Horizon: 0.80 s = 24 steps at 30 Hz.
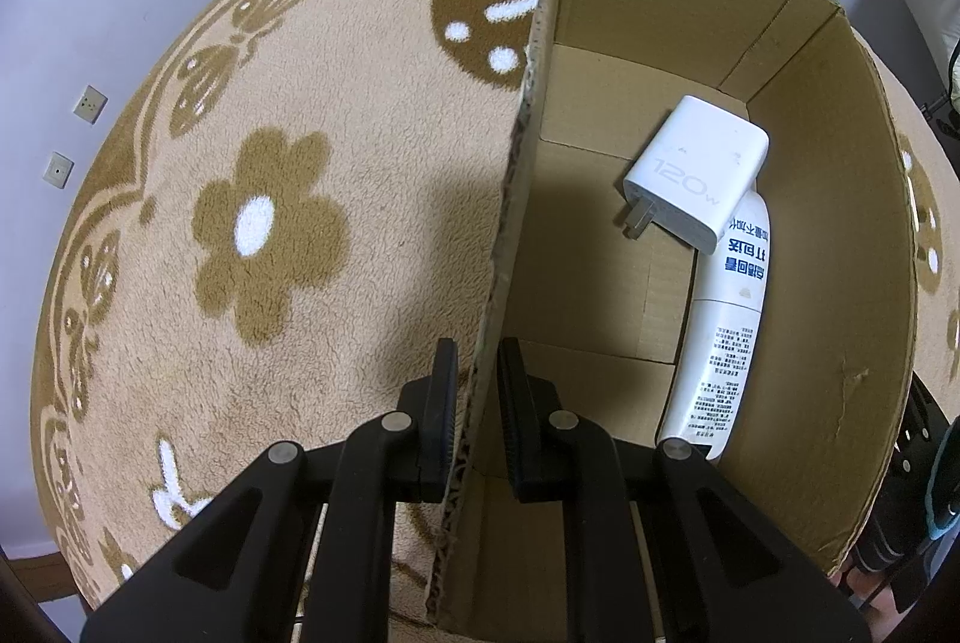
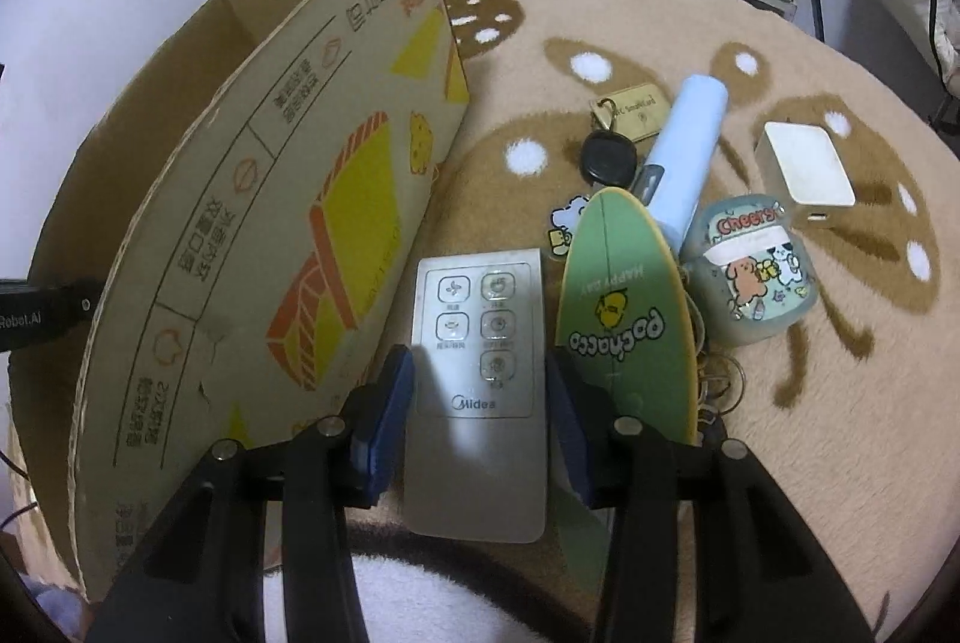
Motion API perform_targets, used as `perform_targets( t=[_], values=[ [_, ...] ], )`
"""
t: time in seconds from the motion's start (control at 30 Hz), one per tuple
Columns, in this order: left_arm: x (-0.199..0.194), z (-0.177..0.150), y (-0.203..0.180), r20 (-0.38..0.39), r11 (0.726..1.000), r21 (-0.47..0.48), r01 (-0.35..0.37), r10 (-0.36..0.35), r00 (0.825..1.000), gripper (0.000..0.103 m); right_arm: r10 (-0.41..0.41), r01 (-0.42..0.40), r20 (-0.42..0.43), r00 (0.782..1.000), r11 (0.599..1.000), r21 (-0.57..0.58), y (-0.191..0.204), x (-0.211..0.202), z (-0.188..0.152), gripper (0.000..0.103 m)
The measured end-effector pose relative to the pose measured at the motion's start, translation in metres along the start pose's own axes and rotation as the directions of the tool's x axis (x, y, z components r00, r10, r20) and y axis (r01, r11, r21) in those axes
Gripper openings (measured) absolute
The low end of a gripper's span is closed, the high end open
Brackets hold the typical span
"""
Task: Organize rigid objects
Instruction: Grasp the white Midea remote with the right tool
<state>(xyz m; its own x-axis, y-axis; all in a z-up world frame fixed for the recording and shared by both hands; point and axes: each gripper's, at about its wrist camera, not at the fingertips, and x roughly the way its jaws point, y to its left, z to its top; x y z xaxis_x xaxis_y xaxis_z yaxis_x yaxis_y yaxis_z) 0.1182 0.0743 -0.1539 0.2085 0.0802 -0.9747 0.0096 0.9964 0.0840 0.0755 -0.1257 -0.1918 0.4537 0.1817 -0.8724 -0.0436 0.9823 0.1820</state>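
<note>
My left gripper [image 1: 477, 391] clamps the box [image 1: 543, 42] wall; my right gripper [image 2: 480, 397] grips the remote [image 2: 480, 343] beside the box.

A round surface is covered by a beige fleece blanket [image 2: 690, 42] patterned with brown flowers and butterflies. On it are set a cardboard box [image 2: 252, 199], a grey remote [image 2: 480, 343], a green board [image 2: 630, 319], a black key fob [image 2: 607, 158], a pale blue tube [image 2: 684, 144], a white charger [image 2: 804, 169] and a printed case [image 2: 753, 268].

- Left of the right claw [image 2: 480, 403], the tall box wall [image 2: 288, 199] blocks the way.
- Right of it, the green board [image 2: 624, 307] crowds close.
- Inside the box, the floor [image 1: 576, 247] ahead of the left claw [image 1: 477, 403] is free.
</note>
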Motion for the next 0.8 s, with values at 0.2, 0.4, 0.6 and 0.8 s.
perform_targets(
  t=[0.2, 0.4, 0.6, 0.8],
  values=[
    [0.0, 0.0, 0.0, -0.002, 1.0, -0.003, 0.003, -0.003, 1.0, 0.014, 0.005, -0.008, -0.05, 0.999, 0.999, -0.05, 0.004, -0.001, 0.0, 0.051],
    [-0.001, 0.001, 0.001, -0.002, 1.0, -0.006, 0.002, -0.002, 1.0, 0.014, 0.003, -0.006, -0.081, 0.997, 0.999, -0.04, 0.005, -0.001, 0.0, 0.053],
    [-0.001, 0.001, 0.001, -0.002, 1.0, -0.006, -0.001, 0.001, 1.0, 0.014, 0.006, -0.008, -0.056, 0.998, 0.999, -0.038, 0.004, 0.002, -0.003, 0.054],
    [-0.001, 0.001, 0.003, -0.002, 1.0, -0.013, -0.007, 0.007, 1.0, 0.013, -0.06, 0.054, -0.069, 0.996, 0.995, -0.085, 0.015, 0.007, -0.004, 0.053]
  ],
)
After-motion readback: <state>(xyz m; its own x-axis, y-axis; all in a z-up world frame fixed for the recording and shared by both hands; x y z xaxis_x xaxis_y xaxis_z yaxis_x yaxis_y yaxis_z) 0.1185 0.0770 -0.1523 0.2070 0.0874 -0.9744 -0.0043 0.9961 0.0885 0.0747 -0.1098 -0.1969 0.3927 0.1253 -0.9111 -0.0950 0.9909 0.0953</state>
